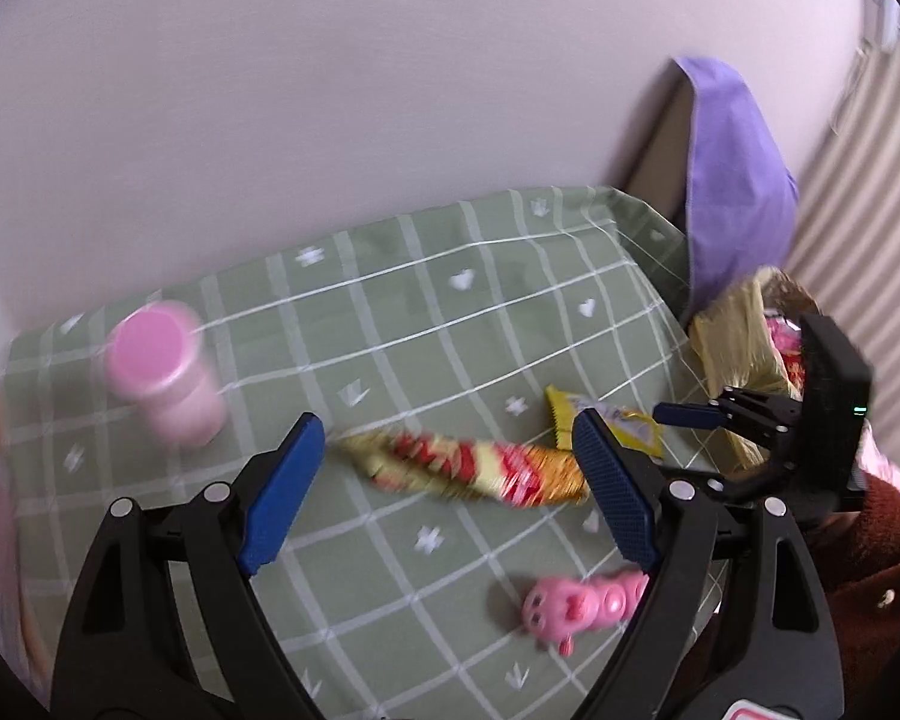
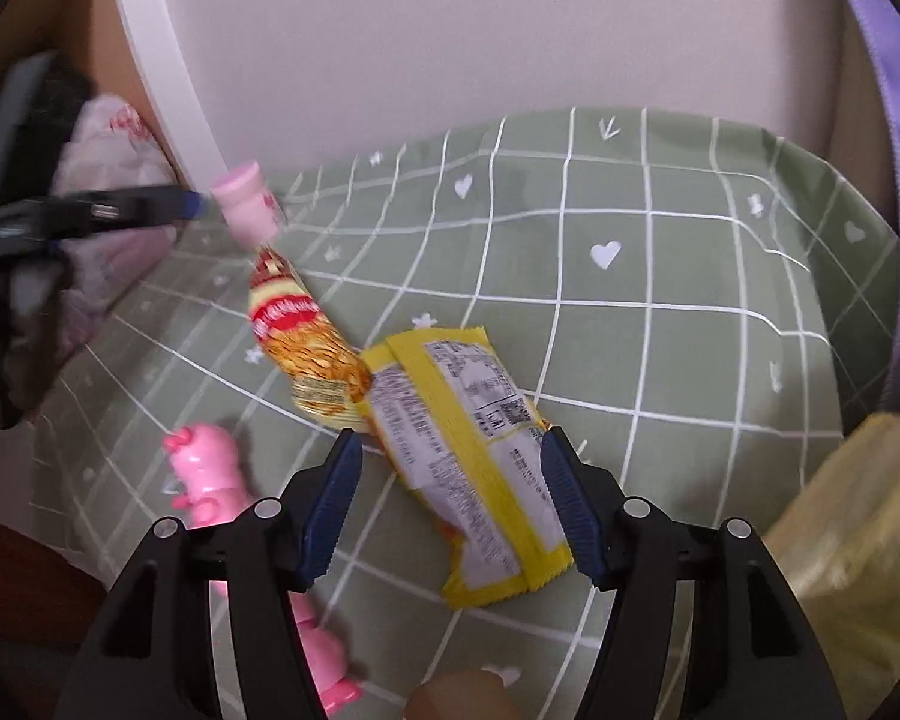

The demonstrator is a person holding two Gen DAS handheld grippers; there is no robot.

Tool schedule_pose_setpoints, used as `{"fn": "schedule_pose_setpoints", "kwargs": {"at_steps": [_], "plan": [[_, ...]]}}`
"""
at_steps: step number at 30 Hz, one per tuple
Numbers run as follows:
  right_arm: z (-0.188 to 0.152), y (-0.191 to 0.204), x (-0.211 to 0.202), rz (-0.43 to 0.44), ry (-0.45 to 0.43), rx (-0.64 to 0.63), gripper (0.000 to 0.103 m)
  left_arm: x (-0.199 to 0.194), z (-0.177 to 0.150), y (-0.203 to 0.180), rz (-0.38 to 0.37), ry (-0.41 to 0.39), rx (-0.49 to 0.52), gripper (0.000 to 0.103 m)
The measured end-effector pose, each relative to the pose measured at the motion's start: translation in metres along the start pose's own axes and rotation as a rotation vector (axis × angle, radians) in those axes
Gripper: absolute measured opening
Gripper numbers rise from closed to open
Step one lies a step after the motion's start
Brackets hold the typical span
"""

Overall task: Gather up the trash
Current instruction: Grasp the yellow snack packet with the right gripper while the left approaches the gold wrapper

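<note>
Yellow wrapper (image 2: 474, 468) lies between the right gripper (image 2: 450, 510)'s parted jaws.

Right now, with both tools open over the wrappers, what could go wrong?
1. The yellow foil wrapper overlaps the red-and-yellow snack wrapper; the right tool might drag both.
2. The pink plastic pig toy lies beside them and could be grabbed as trash.
3. The left tool could topple the upright pink bottle.

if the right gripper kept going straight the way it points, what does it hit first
Most likely the yellow wrapper: it lies on the green cloth right between the open right gripper fingers. How close is unclear.
</note>
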State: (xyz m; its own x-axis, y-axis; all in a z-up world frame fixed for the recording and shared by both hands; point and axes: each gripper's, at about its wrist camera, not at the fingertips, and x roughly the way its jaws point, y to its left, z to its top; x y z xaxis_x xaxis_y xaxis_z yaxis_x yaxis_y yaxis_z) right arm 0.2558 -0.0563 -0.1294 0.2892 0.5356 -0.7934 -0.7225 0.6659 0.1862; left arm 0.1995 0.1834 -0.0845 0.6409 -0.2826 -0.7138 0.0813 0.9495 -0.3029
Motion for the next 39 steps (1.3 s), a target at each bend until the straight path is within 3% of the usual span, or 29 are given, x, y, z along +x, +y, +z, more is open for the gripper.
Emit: {"fn": "schedule_pose_setpoints", "kwargs": {"at_steps": [2,6,11,16,20,25,30,32,34,36,39], "plan": [[-0.004,-0.001,-0.010,-0.008,-0.013,0.009,0.059,0.026,0.010,-0.008,-0.029,0.049,0.067,0.080],[-0.012,-0.010,-0.022,-0.024,0.008,0.043,0.059,0.066,0.017,-0.006,-0.006,0.140,0.100,0.080],[-0.016,-0.021,-0.024,-0.067,0.027,0.069,0.059,0.053,-0.009,0.007,-0.036,0.164,0.027,0.080],[-0.007,-0.019,-0.013,-0.093,0.026,0.011,0.059,0.018,-0.051,0.019,-0.064,0.150,-0.084,0.080],[0.003,-0.016,0.003,-0.049,0.015,-0.021,0.059,-0.001,-0.069,0.017,-0.071,0.139,-0.114,0.080],[0.001,-0.027,0.028,-0.022,0.065,0.031,0.059,-0.015,-0.062,0.010,0.006,0.084,-0.059,0.080],[-0.009,-0.020,0.030,-0.014,0.060,0.042,0.059,-0.009,-0.045,0.008,0.093,0.027,-0.019,0.080],[-0.014,-0.016,0.025,-0.028,0.056,0.025,0.054,-0.001,-0.035,0.001,0.106,0.021,0.015,0.081],[-0.016,-0.012,0.024,-0.049,0.077,0.017,0.035,0.009,-0.028,-0.010,0.088,0.039,0.075,0.087],[-0.017,-0.011,0.016,-0.058,0.069,0.027,0.028,0.020,-0.026,-0.020,0.065,0.074,0.128,0.089],[-0.019,-0.010,-0.002,-0.072,0.027,0.058,0.027,0.038,-0.024,-0.032,0.070,0.127,0.192,0.089]]}}
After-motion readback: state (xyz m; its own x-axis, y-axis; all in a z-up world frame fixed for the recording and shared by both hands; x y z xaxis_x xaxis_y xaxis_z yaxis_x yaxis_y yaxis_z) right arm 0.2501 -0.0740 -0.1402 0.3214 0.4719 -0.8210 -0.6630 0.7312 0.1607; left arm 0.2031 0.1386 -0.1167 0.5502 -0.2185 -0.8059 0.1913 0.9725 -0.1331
